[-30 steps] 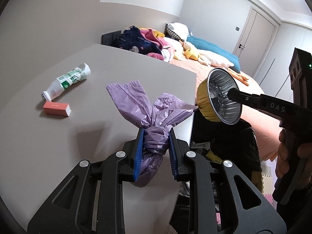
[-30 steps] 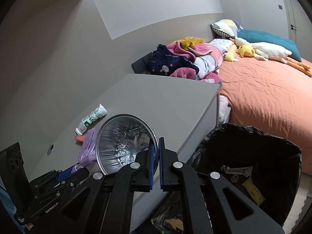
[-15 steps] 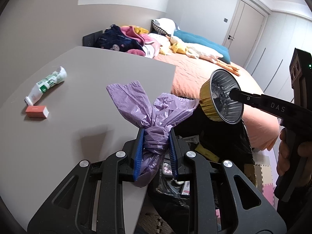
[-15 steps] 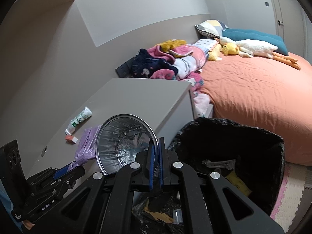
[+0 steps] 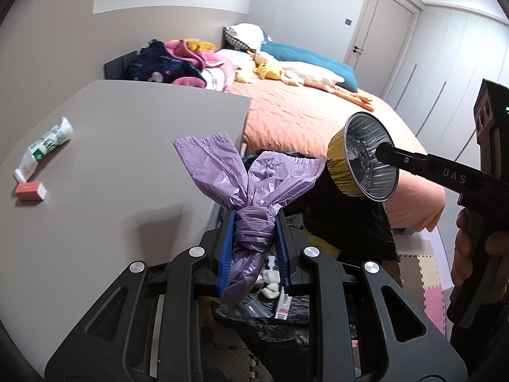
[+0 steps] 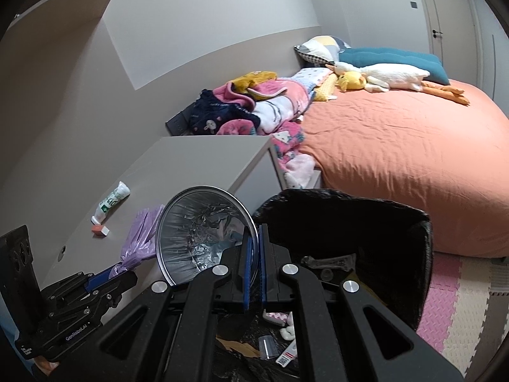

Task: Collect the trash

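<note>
My left gripper [image 5: 254,229] is shut on the knot of a tied purple plastic bag [image 5: 245,178], held off the edge of the grey table [image 5: 127,146] and over the black-lined trash bin [image 5: 343,216]. My right gripper [image 6: 254,238] is shut on the rim of a round foil cup [image 6: 200,232], gold outside [image 5: 366,162], also held above the bin [image 6: 366,222]. The bin holds several scraps of trash. On the table lie a crumpled white and green bottle [image 5: 44,146] and a small orange box [image 5: 30,191].
A bed with an orange sheet [image 6: 397,159] stands behind the bin, with a heap of clothes [image 6: 254,108], pillows and plush toys at its head. Pink and cream foam floor mats [image 6: 455,293] lie to the right. A door [image 5: 378,31] is at the far wall.
Both grippers have moved right, off the table and over the bin, with the purple bag and the foil cup still held. The bin's inside now shows below them.
</note>
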The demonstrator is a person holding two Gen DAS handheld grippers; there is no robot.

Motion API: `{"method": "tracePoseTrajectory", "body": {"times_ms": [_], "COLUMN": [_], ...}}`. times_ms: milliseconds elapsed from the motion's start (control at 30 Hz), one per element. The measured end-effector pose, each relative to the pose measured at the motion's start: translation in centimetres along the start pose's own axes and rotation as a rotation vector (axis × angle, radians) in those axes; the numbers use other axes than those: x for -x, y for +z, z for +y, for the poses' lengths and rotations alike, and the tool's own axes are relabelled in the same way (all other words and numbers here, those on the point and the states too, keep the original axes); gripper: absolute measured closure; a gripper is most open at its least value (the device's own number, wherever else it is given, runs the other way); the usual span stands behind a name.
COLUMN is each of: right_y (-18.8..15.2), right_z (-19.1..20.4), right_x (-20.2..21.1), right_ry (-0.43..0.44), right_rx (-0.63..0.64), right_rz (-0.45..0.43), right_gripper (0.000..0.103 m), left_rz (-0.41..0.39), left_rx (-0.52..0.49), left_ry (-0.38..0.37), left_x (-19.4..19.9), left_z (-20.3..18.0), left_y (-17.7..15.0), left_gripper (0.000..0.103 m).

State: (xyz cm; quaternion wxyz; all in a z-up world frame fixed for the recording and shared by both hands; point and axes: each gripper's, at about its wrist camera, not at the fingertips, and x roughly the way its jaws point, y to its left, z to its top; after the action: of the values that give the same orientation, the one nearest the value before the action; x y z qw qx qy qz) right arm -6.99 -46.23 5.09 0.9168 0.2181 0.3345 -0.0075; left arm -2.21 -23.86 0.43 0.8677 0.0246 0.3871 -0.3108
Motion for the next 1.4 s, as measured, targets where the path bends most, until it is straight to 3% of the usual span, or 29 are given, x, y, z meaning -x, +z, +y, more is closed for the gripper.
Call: {"method": "tracePoseTrajectory", "body": {"times_ms": [833, 867, 900, 933, 967, 1400], "right_y": [-0.8, -0.8, -0.8, -0.8, -0.9, -0.8], "right_z": [-7.2, -7.3, -7.4, -7.5, -7.6, -7.3], "right_x": [2.8, 2.7, 2.6, 2.7, 3.1, 3.4], "right_ry": [-0.127, -0.134, -0.145, -0.161, -0.177, -0.171], "right_rx": [-0.094, -0.086, -0.082, -0.089, -0.097, -0.092], "right_rz": [-0.005, 0.004, 0.013, 0.009, -0.019, -0.041], "right_gripper": [0.097, 0.088, 0.073, 0.035, 0.024, 0.024], "left_rz": [0.097, 0.124, 0.134, 0.124, 0.096, 0.071], "left_rx": [-0.119, -0.131, -0.137, -0.142, -0.150, -0.114], "left_ry": [-0.118, -0.112, -0.090, -0.044, -0.013, 0.012], "left_x": [-4.8, -5.3, -5.7, -5.8, -5.6, -4.5], "left_z": [-7.0, -7.2, -7.3, -7.4, -7.5, -6.0], "left_y": [1.2, 1.1, 1.2, 1.1, 1.1, 1.1], "left_gripper": [0.078, 0.065, 0.028, 0.011, 0.006, 0.006]}}
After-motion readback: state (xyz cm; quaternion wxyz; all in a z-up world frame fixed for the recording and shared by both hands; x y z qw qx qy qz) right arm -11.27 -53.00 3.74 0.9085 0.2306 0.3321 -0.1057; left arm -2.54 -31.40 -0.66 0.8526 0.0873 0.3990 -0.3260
